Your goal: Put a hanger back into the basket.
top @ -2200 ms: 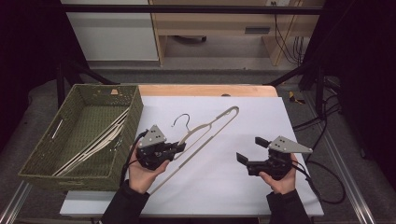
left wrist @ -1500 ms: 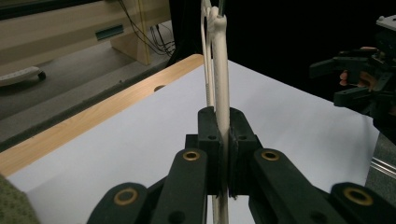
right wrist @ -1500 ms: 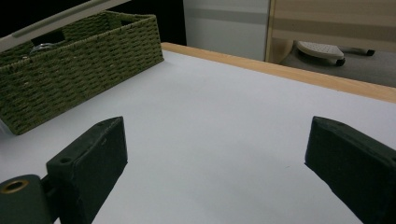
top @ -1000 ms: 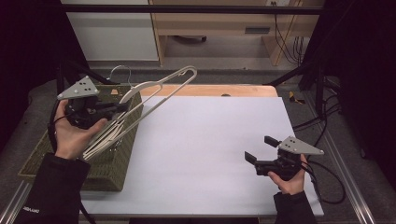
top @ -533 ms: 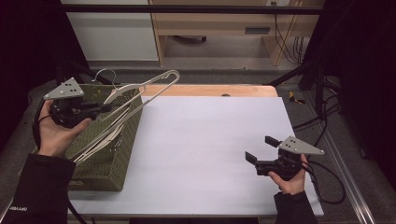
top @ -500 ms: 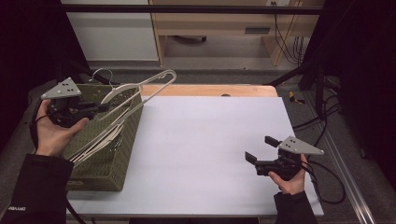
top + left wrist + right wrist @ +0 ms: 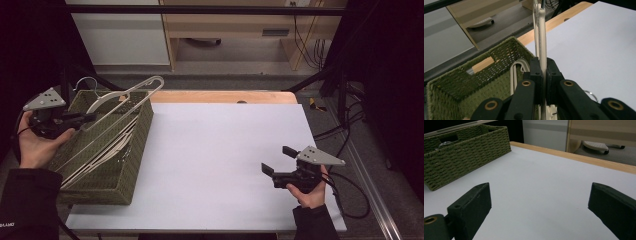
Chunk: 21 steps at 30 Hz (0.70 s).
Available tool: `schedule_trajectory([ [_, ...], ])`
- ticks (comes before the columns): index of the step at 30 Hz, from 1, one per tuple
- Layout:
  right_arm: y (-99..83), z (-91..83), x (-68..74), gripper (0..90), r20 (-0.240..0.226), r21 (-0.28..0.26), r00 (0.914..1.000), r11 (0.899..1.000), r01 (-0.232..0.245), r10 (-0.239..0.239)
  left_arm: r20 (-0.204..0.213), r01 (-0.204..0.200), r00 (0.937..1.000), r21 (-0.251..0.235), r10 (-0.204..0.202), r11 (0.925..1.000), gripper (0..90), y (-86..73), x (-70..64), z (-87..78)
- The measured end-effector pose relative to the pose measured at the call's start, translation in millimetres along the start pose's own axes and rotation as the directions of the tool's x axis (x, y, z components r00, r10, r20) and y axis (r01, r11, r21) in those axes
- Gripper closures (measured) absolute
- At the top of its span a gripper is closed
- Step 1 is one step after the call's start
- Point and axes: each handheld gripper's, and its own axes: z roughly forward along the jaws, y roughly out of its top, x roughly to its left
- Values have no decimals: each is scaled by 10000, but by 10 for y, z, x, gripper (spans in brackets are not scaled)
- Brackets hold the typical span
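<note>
High view first: I have the left claw (image 7: 85, 118) out past the left rim of the green woven basket (image 7: 135, 165), and it is pinching a cream hanger (image 7: 125, 97). That hanger slants up and to the right over the basket, its looped end raised above the far rim and its thin metal hook (image 7: 86, 82) curling up near my left hand (image 7: 32, 145). Half a second ago the hanger sat higher, its far tip reaching out over the wooden edge of the desk; now I see it lower and drawn back, so the tip hangs over the basket's far right corner. Two seconds back it was lying flat on the white desk (image 7: 220, 145) under the same claw. More cream hangers (image 7: 107, 147) lie along the basket floor.

Left gripper view confirms the grip: the two black jaws are pressed tight on the hanger's (image 7: 542, 42) flat bar, which runs straight up between them, with the basket (image 7: 499, 53) open below and the other hangers (image 7: 517, 72) inside it.

On the other side, I hold the right claw (image 7: 275, 160) low over the near right part of the desk, just where it was in the earlier pictures. Right gripper view shows its jaws spread wide with bare white desk (image 7: 541, 182) between them, and the basket (image 7: 469, 152) sits well apart at the far left.
</note>
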Motion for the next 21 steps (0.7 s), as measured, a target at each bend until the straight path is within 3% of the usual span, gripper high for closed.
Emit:
schedule_trajectory([
  [14,-2,5,3,54,-41,19,10000,10000,2,-2,-681,333,9972,605,-292,9976,864,-380,233,-37],
  [21,-5,15,3,53,-68,86,10000,10000,44,-43,-971,429,9947,961,-335,9944,864,-539,281,-21],
])
